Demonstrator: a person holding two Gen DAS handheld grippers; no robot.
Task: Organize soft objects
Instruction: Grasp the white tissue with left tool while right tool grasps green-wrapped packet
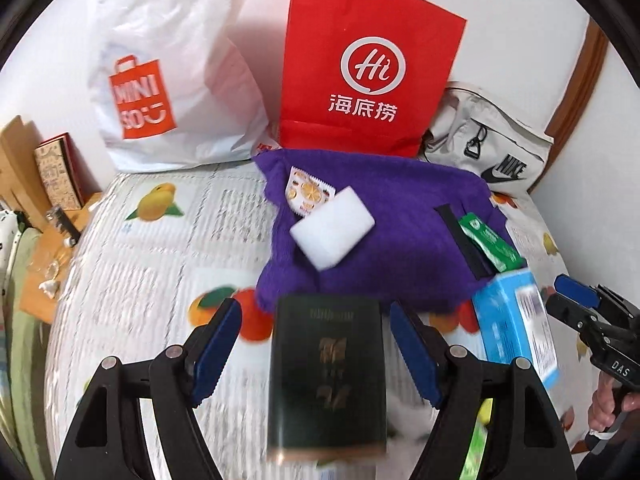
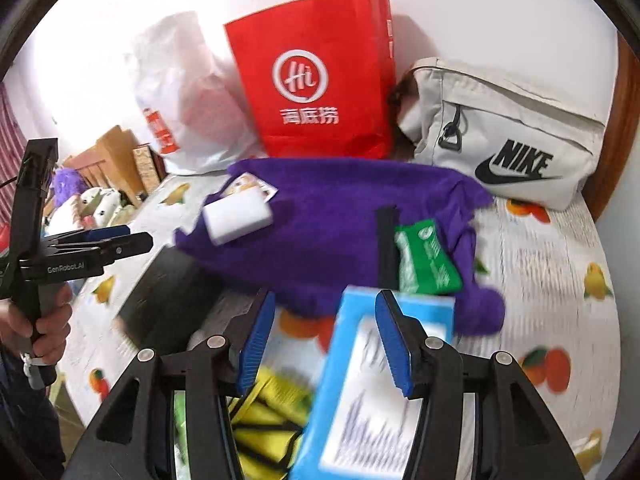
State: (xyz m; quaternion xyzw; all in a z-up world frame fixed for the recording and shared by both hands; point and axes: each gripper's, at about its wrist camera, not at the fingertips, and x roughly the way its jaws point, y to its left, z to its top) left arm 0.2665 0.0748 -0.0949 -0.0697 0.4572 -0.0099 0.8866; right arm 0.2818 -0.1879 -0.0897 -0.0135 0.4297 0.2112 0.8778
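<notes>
Your left tongs [image 1: 312, 348] stand wide open over the bed [image 1: 160, 248], the dark green booklet [image 1: 326, 376] lying between the blue pads with gaps on both sides. Your right tongs [image 2: 324, 340] are parted too, gripping nothing; the light blue box [image 2: 360, 392] sits under the right pad. Beyond both, the purple knit [image 2: 332, 232] spreads across the fruit-print cover, carrying a white sponge block [image 2: 238, 216] and a green packet [image 2: 426, 258]. A red paper bag [image 1: 360, 68] stands behind.
</notes>
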